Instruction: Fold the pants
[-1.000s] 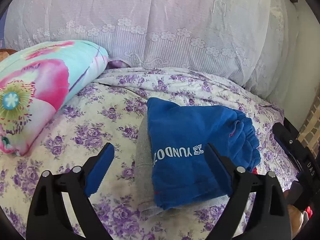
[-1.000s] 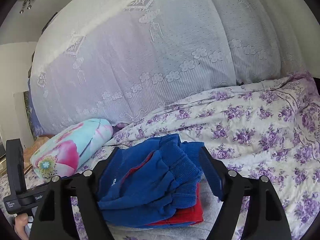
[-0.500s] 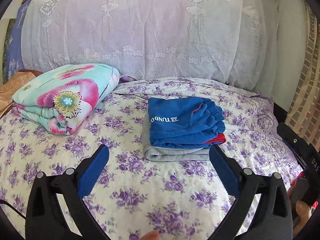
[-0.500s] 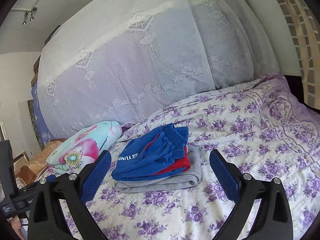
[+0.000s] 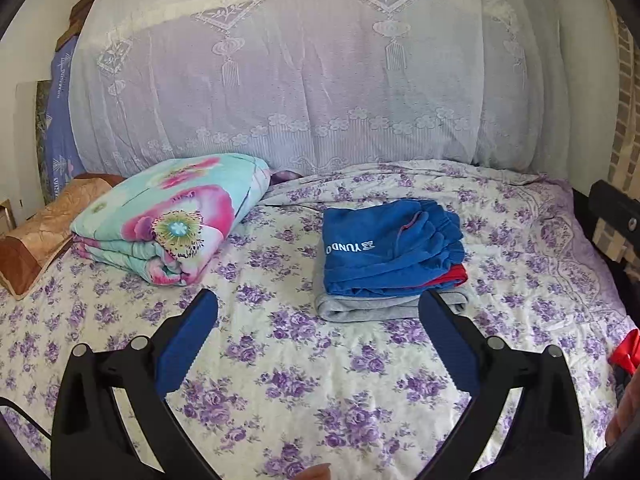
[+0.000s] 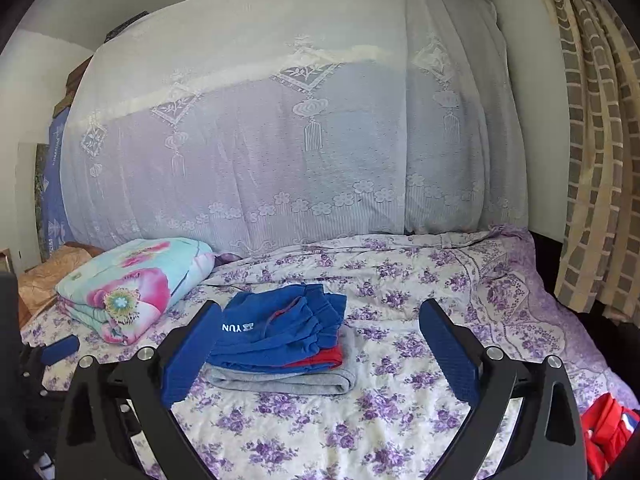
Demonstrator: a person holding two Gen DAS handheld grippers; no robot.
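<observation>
Lying along the bed's [image 5: 280, 360] left edge is a brown pillow [image 5: 44, 232], and just beside it a folded floral quilt [image 5: 168, 220] rests near the far left corner. Toward the middle of the bed sit the folded blue pants [image 5: 384, 248], stacked on a red garment [image 5: 452, 274] and a grey garment [image 5: 372, 306]. The left tongs [image 5: 318, 322] hang over the near edge, spread wide with nothing between them, having just been opening. The right tongs [image 6: 320, 334] likewise gape, just opened, clear of the pile. A lace drape [image 6: 280, 140] rises behind the far edge, and a brick-pattern curtain [image 6: 600, 160] hangs at the right.
</observation>
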